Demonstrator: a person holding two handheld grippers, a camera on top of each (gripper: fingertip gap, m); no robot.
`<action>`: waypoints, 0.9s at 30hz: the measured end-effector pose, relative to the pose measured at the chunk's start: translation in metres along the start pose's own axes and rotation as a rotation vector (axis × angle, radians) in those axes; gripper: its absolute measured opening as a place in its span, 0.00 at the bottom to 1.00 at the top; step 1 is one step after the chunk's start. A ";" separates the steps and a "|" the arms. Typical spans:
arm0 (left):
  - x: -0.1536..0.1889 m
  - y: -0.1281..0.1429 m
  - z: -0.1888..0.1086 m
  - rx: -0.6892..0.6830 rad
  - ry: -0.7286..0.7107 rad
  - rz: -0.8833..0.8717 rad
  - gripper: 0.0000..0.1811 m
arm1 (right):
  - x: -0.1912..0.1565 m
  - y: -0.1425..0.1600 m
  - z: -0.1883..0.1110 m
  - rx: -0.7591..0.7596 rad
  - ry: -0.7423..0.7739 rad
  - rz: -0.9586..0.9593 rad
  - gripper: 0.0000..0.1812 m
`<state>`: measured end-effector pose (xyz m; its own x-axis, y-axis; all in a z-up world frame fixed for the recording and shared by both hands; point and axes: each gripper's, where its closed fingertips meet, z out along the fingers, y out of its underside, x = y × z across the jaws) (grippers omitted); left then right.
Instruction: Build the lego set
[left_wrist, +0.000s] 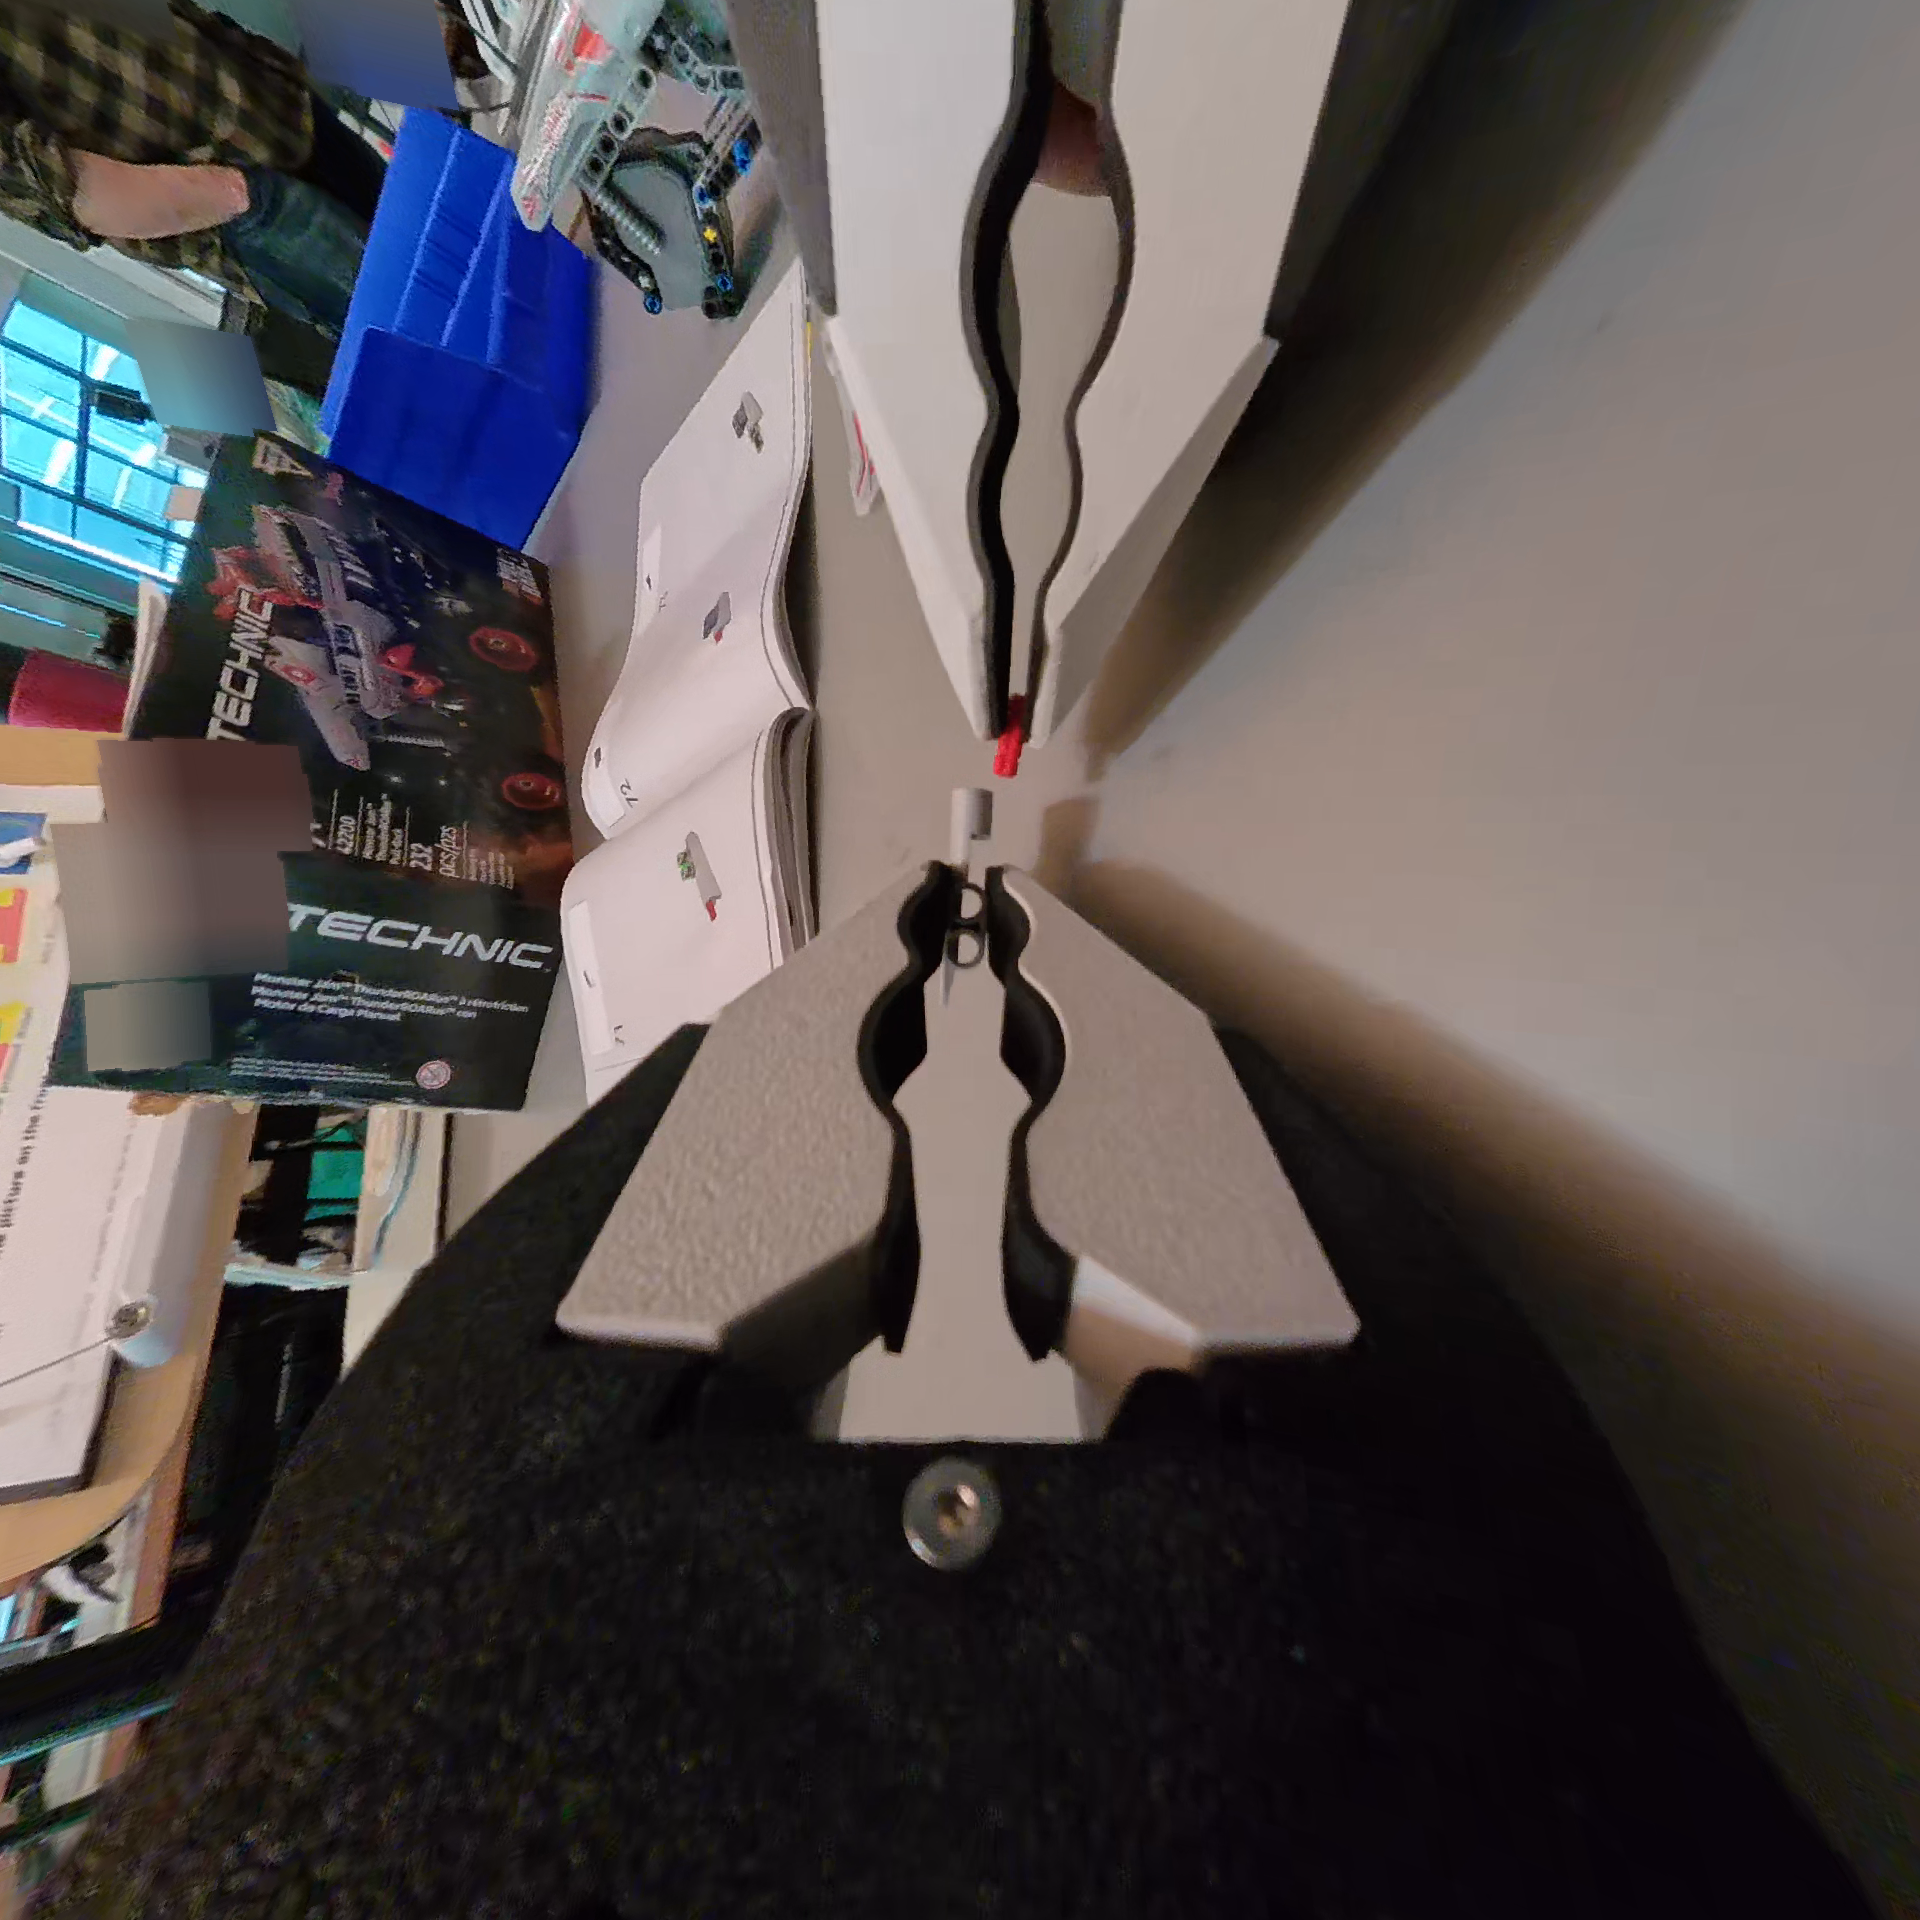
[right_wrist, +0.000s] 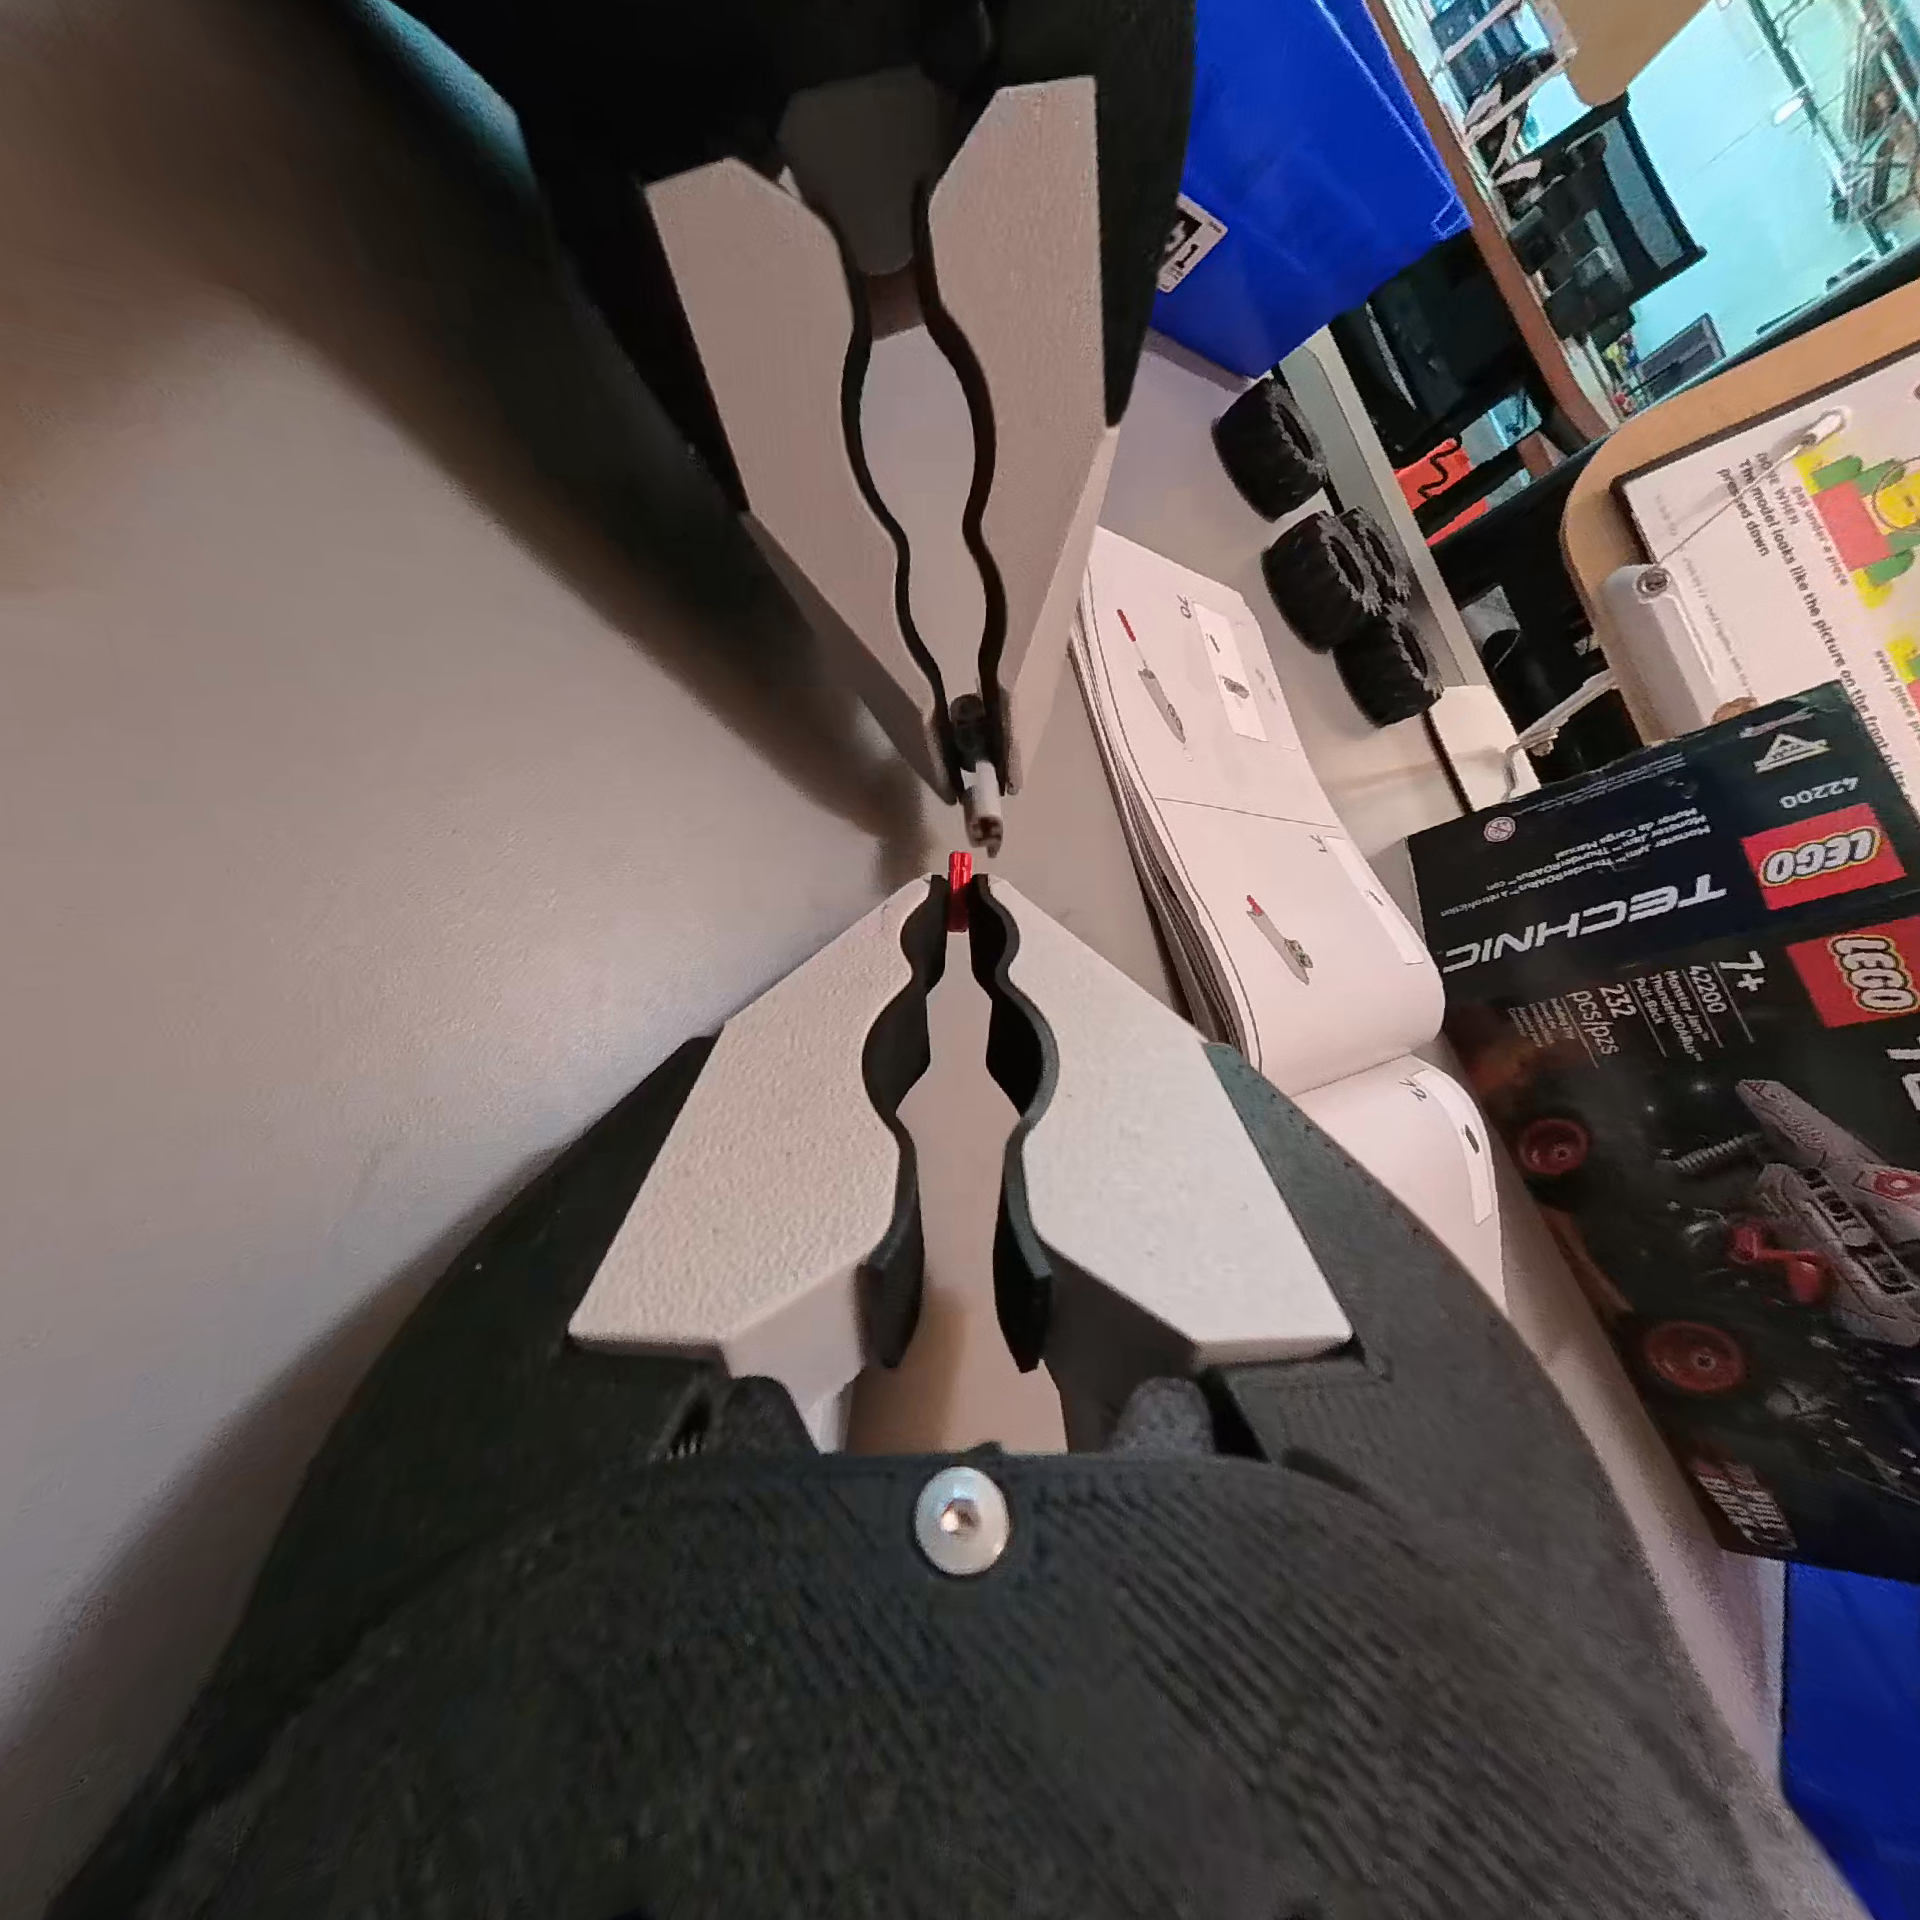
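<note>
My left gripper (left_wrist: 966, 883) is shut on a small black connector with a light grey sleeve (left_wrist: 971, 816) sticking out past its tips. My right gripper (right_wrist: 958, 888) is shut on a short red axle (right_wrist: 958, 871) whose end pokes out of its tips. The two grippers face each other tip to tip above the pale table. The red axle (left_wrist: 1006, 750) and the grey sleeve (right_wrist: 256, 812) are a small gap apart and roughly in line. The right gripper shows in the left wrist view (left_wrist: 1013, 717), and the left gripper shows in the right wrist view (right_wrist: 977, 769).
An open instruction booklet (left_wrist: 707, 665) lies beside the grippers, with the dark set box (left_wrist: 343, 790) next to it. A blue bin (left_wrist: 457, 332) and a partly built grey model (left_wrist: 655, 177) stand farther off. Three black tyres (right_wrist: 1340, 582) sit by the booklet. A person in a checked sleeve (left_wrist: 125, 125) is behind. Left and right tips are no more than a few centimetres apart.
</note>
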<state>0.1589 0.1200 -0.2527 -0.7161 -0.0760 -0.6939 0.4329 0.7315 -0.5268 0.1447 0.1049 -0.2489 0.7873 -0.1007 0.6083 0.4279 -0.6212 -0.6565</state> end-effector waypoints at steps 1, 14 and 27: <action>0.000 0.000 -0.001 0.008 0.008 -0.011 0.02 | 0.000 0.000 0.000 0.000 0.000 -0.005 0.02; 0.010 0.005 0.003 -0.044 0.051 0.032 0.02 | -0.003 0.000 0.005 -0.023 -0.014 -0.060 0.02; 0.009 0.007 0.002 -0.088 0.064 0.005 0.02 | -0.003 0.002 0.010 -0.078 0.000 -0.164 0.02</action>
<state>0.1565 0.1228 -0.2641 -0.7487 -0.0310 -0.6622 0.3886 0.7887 -0.4763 0.1475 0.1118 -0.2564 0.7094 0.0072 0.7048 0.5152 -0.6876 -0.5116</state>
